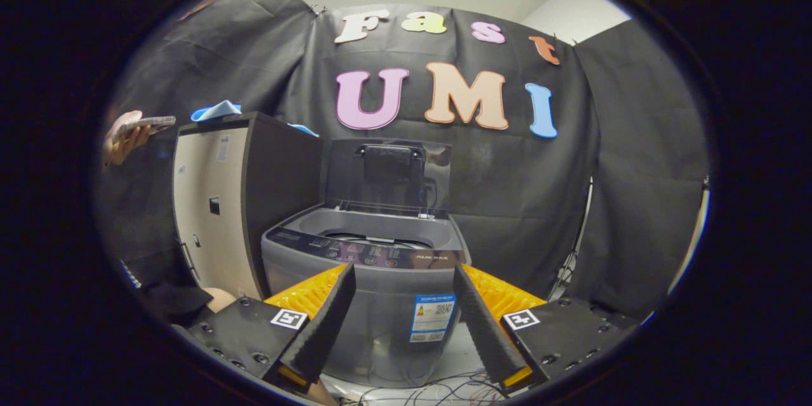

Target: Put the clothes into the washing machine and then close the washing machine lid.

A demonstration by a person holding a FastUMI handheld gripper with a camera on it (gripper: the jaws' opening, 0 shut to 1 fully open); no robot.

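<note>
A grey top-loading washing machine (374, 304) stands straight ahead of my fingers, its dark lid (388, 171) raised upright at the back so the round drum opening (374, 228) shows. A blue piece of clothing (217, 110) lies on top of a tall cabinet to the left of the machine. My gripper (403, 279) is open, its two black ribbed fingers (327, 323) spread wide in front of the machine's front panel, with nothing between them.
The tall dark cabinet (247, 203) with a pale side stands close against the machine's left. A person's hand (124, 136) holding a phone shows beyond the cabinet's left side. Loose cables (444, 387) lie on the white floor at the machine's base. Black cloth walls surround the booth.
</note>
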